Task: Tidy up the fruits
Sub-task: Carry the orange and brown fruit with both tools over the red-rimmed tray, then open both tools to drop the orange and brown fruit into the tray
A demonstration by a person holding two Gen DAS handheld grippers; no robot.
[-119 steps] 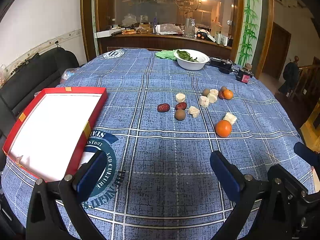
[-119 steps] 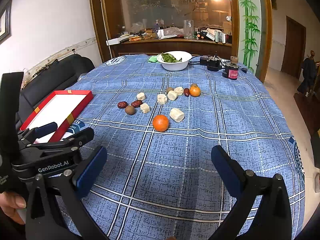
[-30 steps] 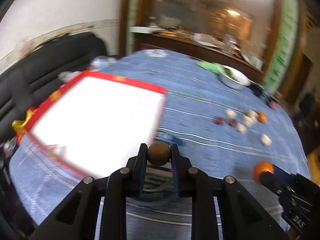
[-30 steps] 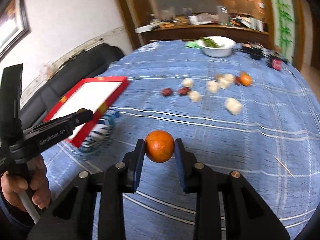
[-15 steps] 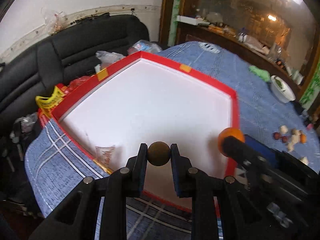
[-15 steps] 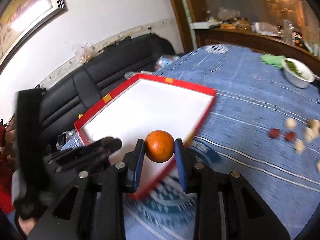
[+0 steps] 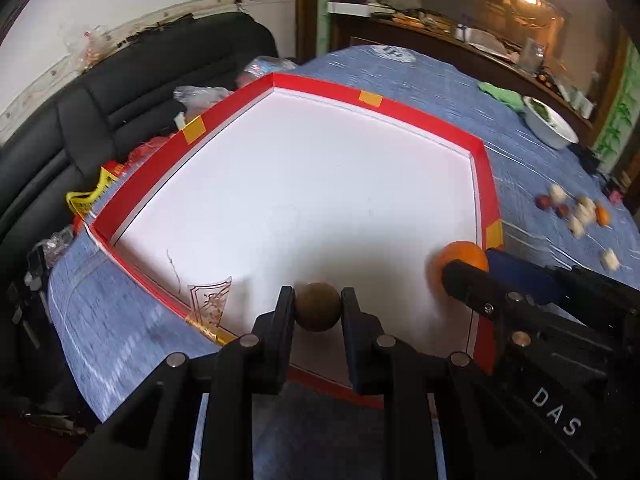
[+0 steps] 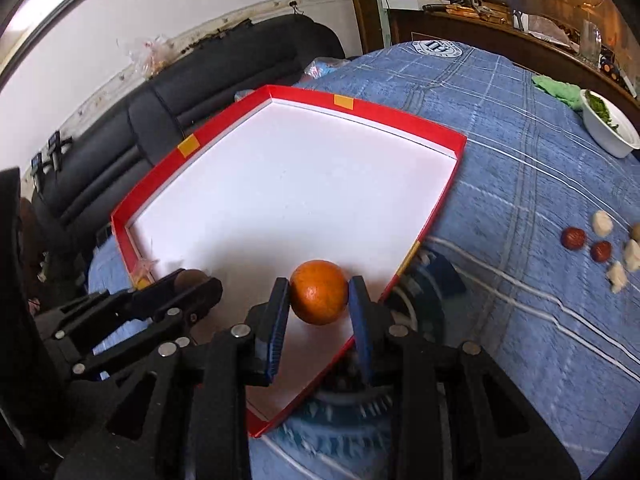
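Both grippers have swung from the scattered fruit to the red-rimmed tray [image 7: 432,122]: left gripper [image 7: 317,307] clamped on the brown fruit [image 7: 317,306], right gripper [image 8: 319,293] clamped on the orange [image 8: 319,292], each poised above the white floor, presumably for release.

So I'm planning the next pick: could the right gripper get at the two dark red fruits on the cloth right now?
Probably not yet: the right gripper is shut on the orange over the red tray. The dark red fruits themselves lie unobstructed.
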